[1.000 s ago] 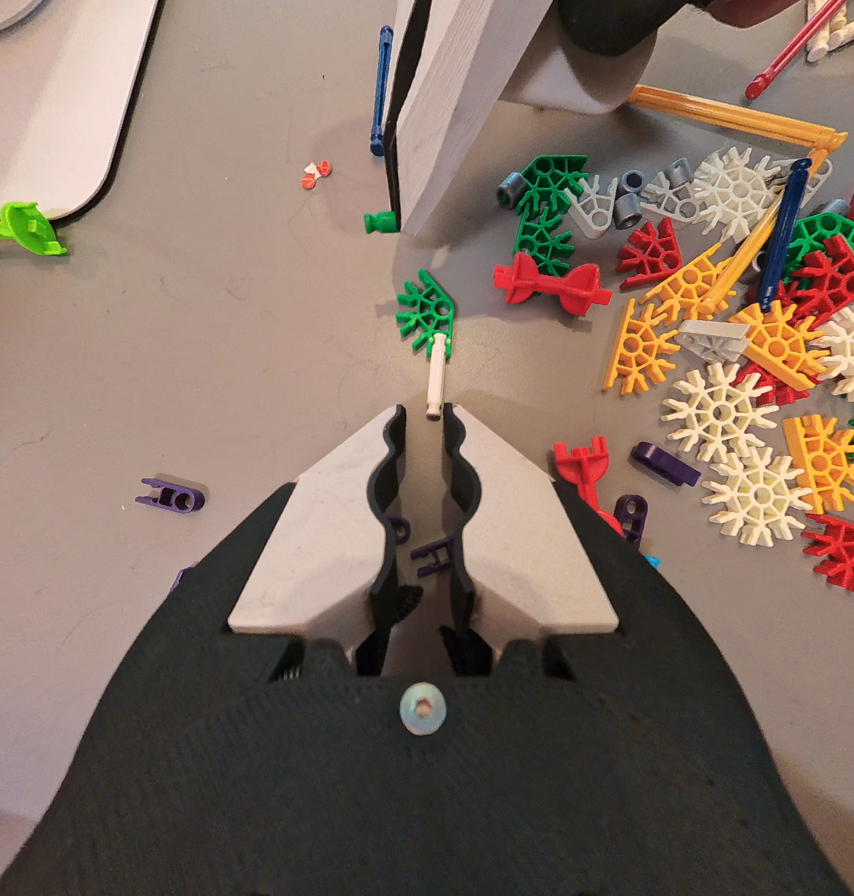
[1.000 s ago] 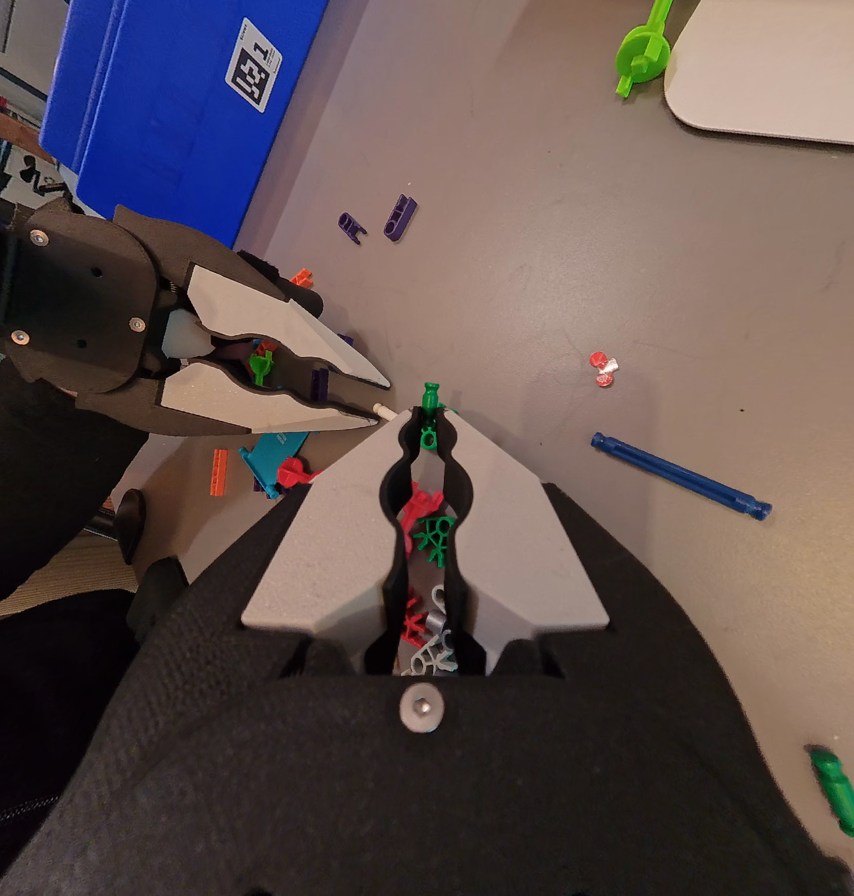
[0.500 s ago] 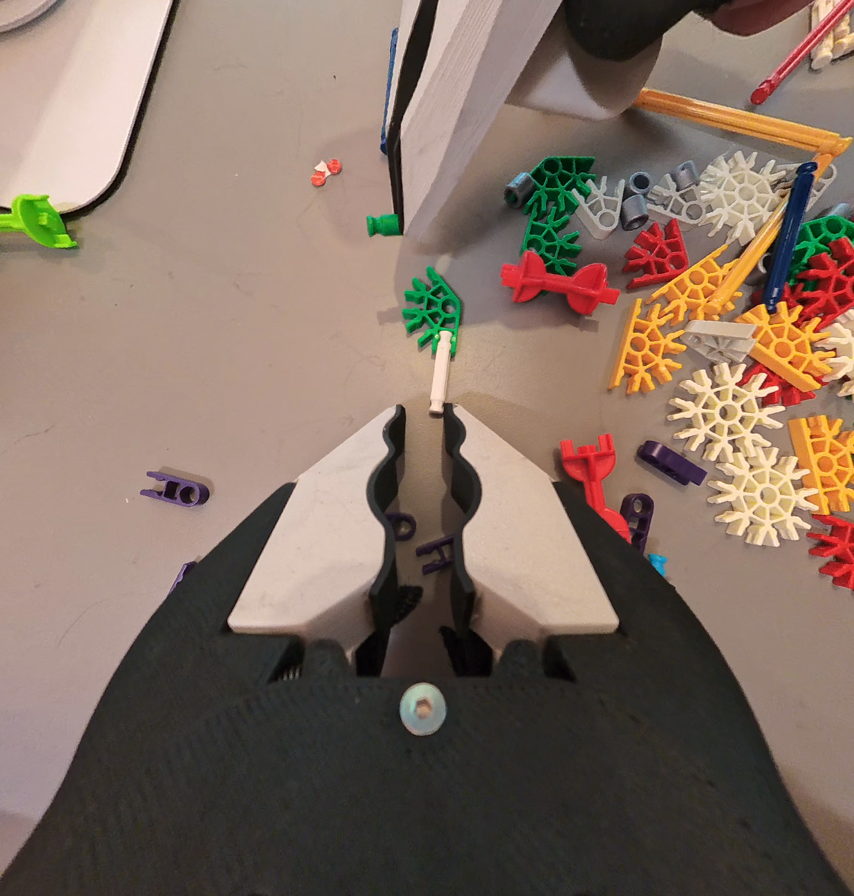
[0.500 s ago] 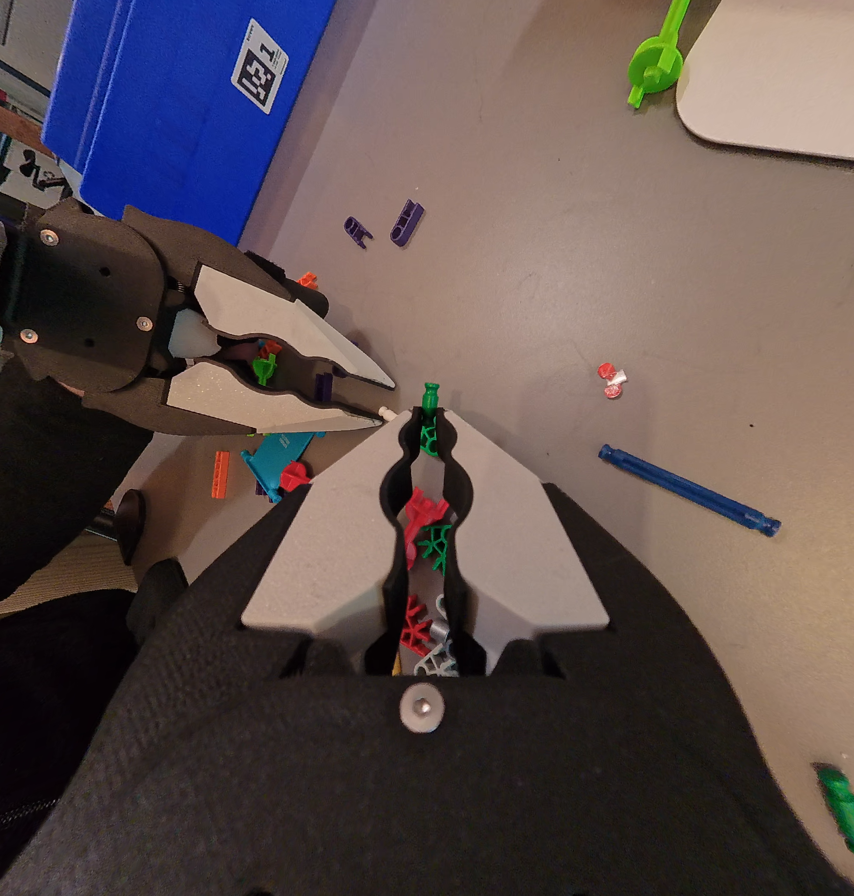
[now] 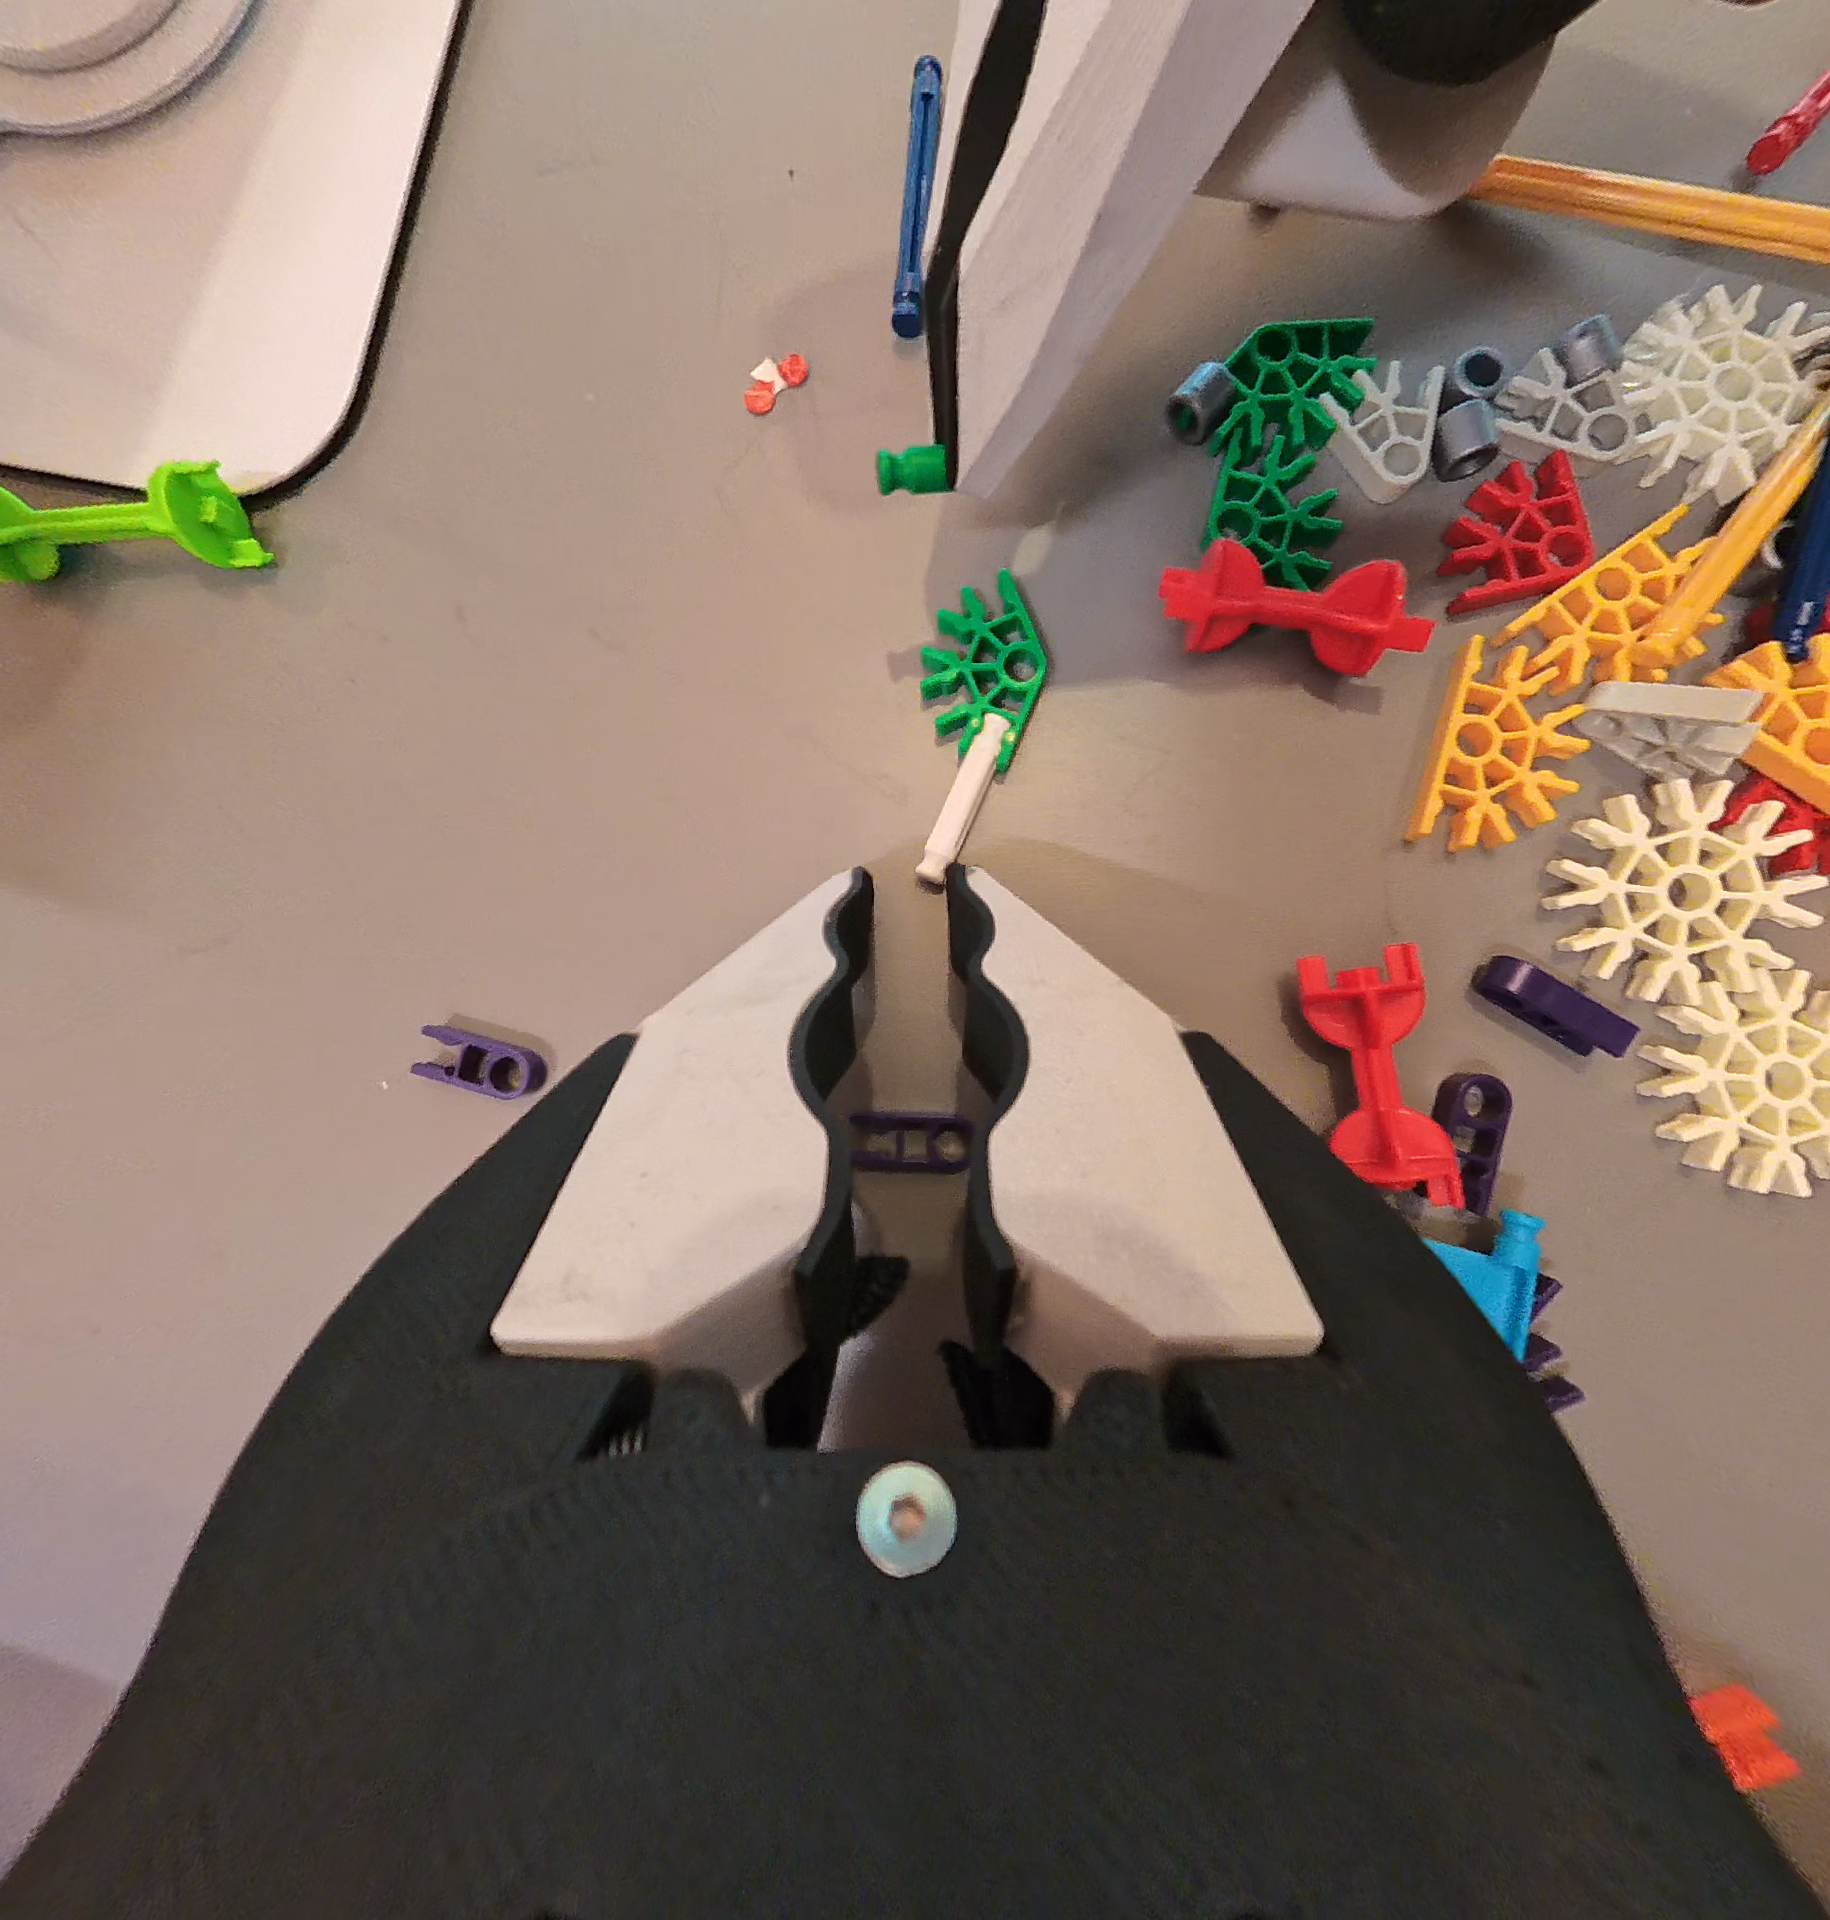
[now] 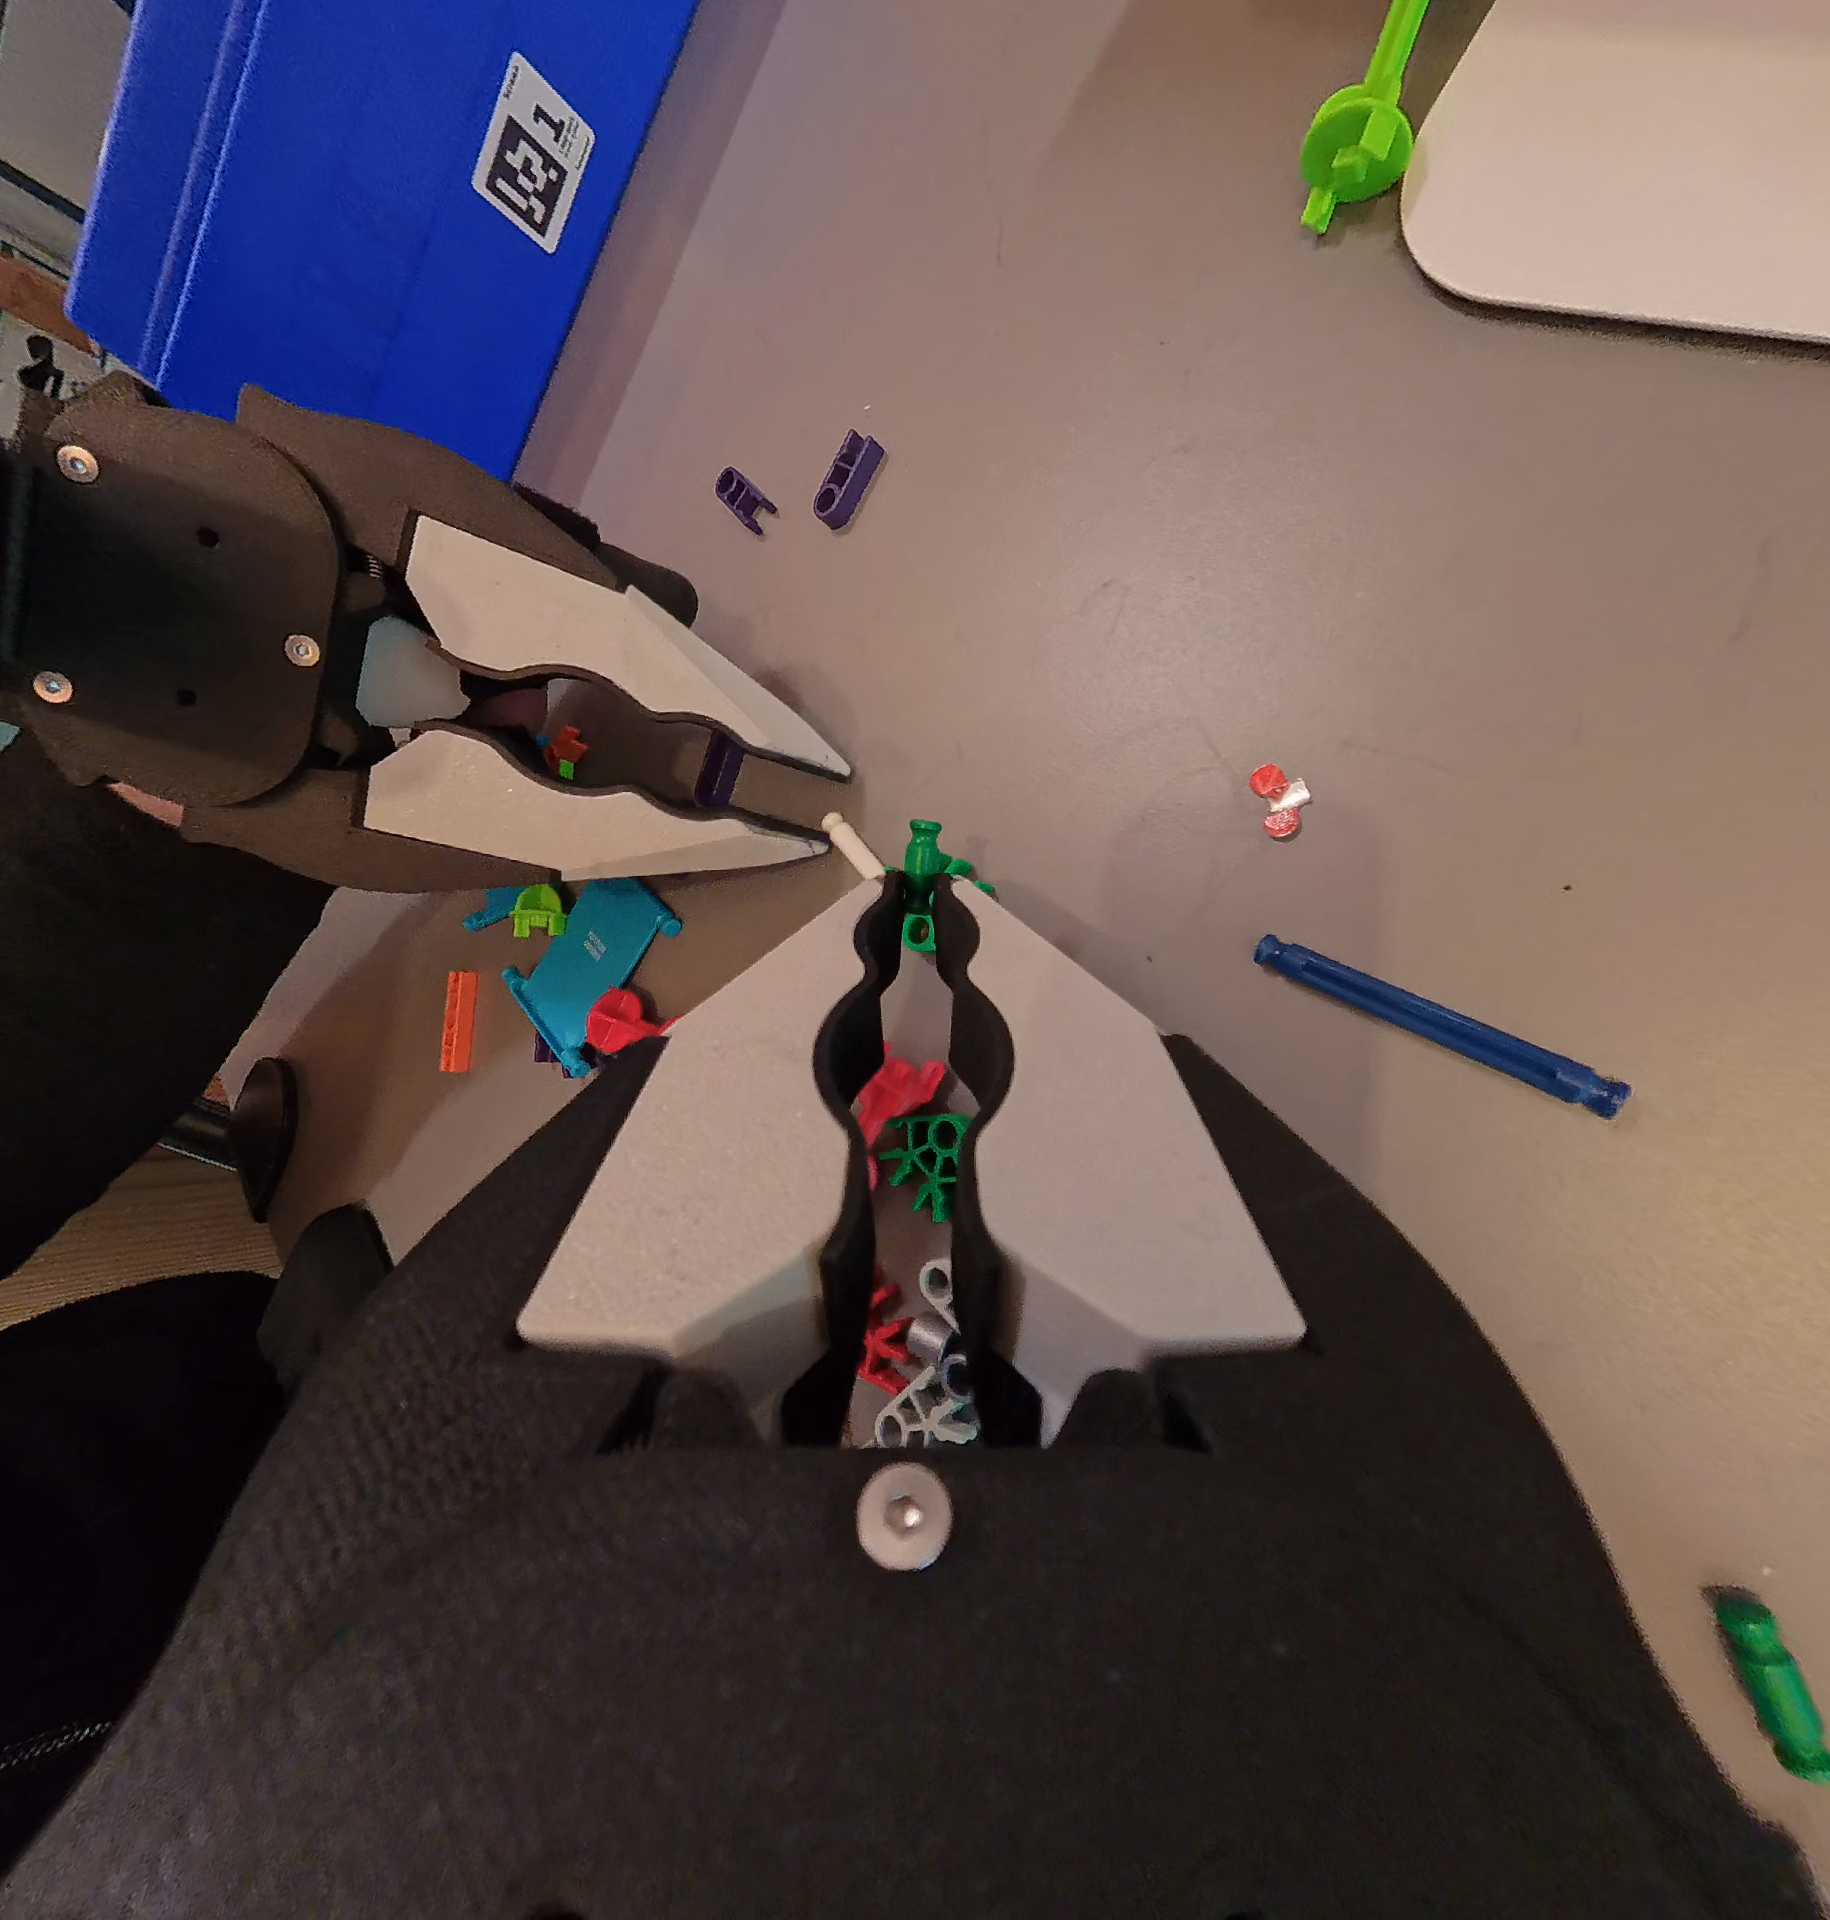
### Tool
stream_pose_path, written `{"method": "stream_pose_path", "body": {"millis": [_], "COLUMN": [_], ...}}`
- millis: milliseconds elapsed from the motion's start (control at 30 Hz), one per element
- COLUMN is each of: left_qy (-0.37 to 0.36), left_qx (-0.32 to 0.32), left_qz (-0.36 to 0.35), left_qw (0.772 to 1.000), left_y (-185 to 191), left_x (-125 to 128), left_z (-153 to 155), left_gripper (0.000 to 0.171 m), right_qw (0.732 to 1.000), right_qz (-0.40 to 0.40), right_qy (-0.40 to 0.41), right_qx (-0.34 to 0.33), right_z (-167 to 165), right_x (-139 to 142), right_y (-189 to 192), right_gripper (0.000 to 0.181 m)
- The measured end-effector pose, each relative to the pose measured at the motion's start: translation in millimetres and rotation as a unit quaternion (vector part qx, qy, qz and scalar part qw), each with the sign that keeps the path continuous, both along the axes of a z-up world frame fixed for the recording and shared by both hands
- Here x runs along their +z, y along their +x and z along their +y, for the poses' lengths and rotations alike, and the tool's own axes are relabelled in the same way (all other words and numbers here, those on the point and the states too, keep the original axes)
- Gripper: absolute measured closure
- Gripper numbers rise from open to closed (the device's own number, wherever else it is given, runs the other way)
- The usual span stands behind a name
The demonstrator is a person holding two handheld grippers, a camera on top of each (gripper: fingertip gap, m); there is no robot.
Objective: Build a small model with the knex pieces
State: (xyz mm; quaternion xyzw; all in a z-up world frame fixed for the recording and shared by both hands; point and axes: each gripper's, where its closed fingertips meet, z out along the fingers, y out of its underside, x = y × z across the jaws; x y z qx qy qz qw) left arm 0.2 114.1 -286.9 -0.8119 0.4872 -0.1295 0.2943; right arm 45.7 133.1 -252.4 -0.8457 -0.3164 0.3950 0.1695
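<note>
My left gripper (image 5: 909,875) stands with fingers slightly parted and empty, one tip touching the end of a short white rod (image 5: 961,800) plugged into a green connector (image 5: 987,665) on the grey tabletop (image 5: 537,727), while my right gripper (image 6: 919,891) clamps a small green piece (image 6: 923,847) just beside that rod.

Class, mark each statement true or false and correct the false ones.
1. The white rod sits plugged into a green connector. True.
2. The left gripper has its jaws clamped on that rod. False: the jaws stand apart, with the rod's free end at their tips.
3. A blue box stands behind the left gripper. True.
4. The right gripper holds the long blue rod. False: that rod lies alone on the table; the jaws pinch a short green rod.
</note>
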Motion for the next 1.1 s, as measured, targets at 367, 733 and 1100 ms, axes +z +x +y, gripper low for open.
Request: {"method": "stream_pose_path", "body": {"millis": [367, 733, 1100], "left_qy": [0.008, 0.006, -0.006], "left_qx": [0.021, 0.0, -0.015], "left_qz": [-0.061, -0.054, -0.04], "left_qw": [0.998, 0.999, 0.999], "left_y": [-1.2, 7.5, 11.1], "left_x": [21.8, 16.4, 5.9], "left_z": [12.9, 23.8, 23.5], "left_gripper": [0.16, 0.161, 0.163], "right_qw": [0.995, 0.991, 0.989], "right_qz": [-0.066, -0.109, -0.125], "right_qy": [0.053, 0.041, 0.044], "right_qx": [0.05, 0.06, 0.072], "right_z": [-3.8, -6.0, -7.6], "right_x": [-11.9, -25.7, -23.0], "right_y": [-13.1, -23.9, -27.1], "right_gripper": [0.178, 0.178, 0.165]}}
